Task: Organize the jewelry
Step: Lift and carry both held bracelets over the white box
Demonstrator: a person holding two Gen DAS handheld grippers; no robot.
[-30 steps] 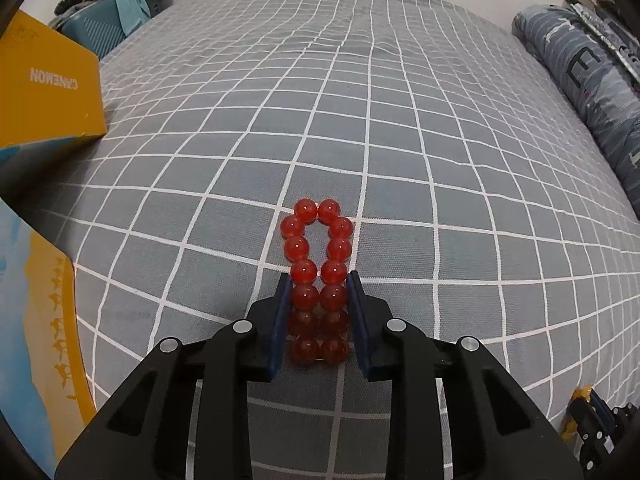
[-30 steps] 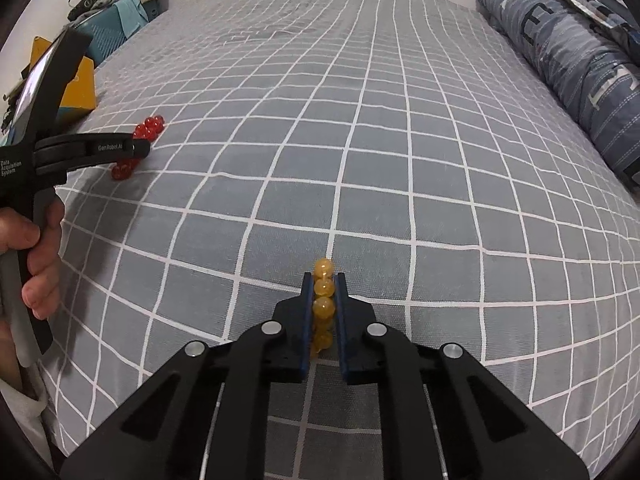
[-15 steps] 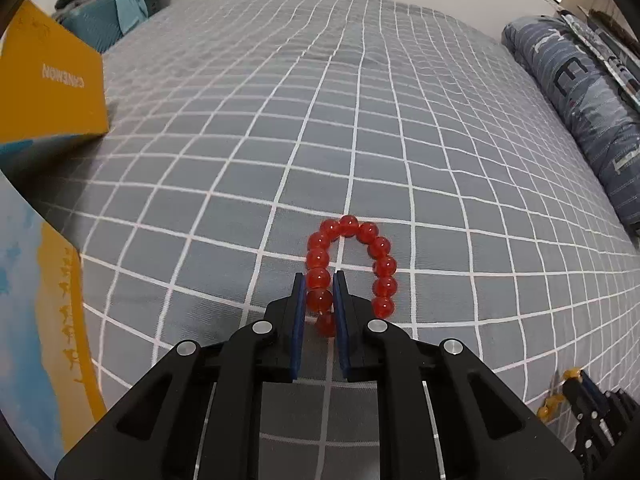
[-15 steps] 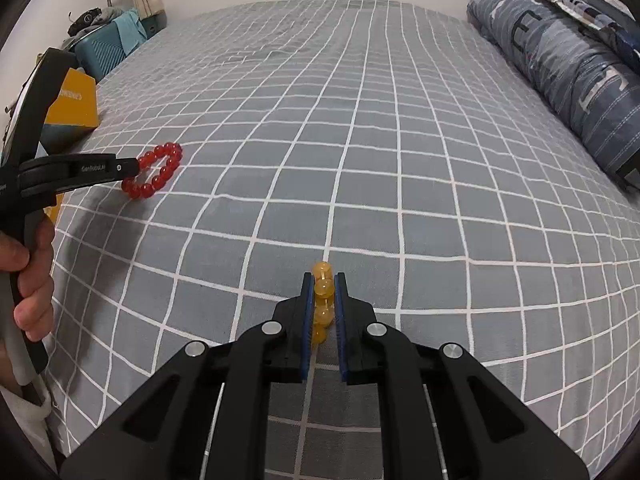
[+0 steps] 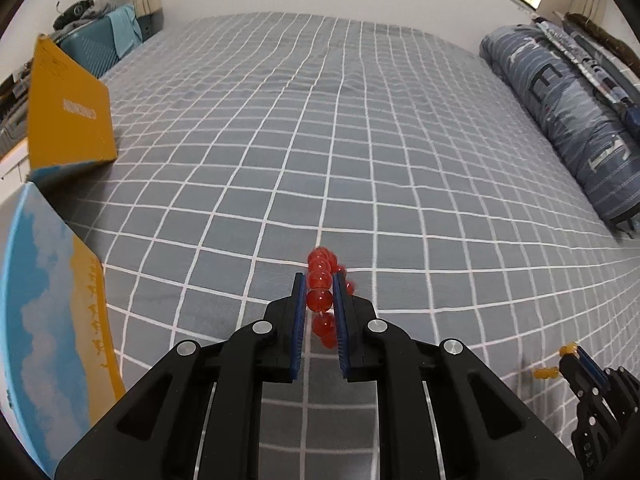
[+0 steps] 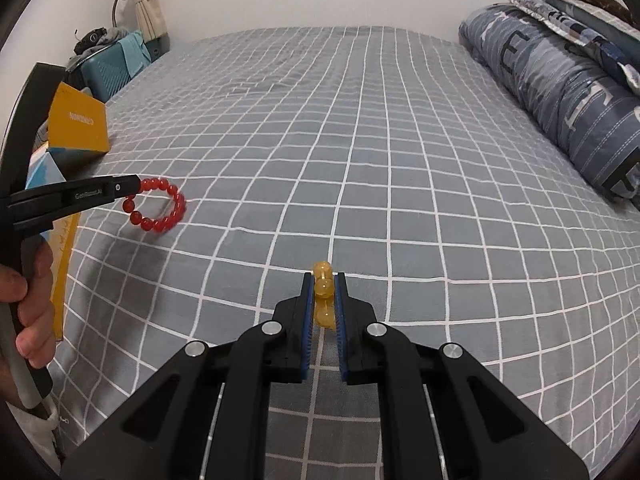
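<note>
My left gripper is shut on a red bead bracelet and holds it above the grey checked bed. In the right wrist view the red bracelet hangs as a loop from the left gripper at the left. My right gripper is shut on a yellow bead bracelet, also held above the bed. In the left wrist view the right gripper shows at the lower right with yellow beads hanging from it.
An open box with a yellow lid and a blue-and-yellow picture side stands at the bed's left edge. A rolled blue striped quilt lies along the right. A teal suitcase stands beyond the bed's far left.
My left gripper closed on one side of the red bracelet and lifted it off the bed. My right gripper rose too, with the yellow bracelet still in it.
</note>
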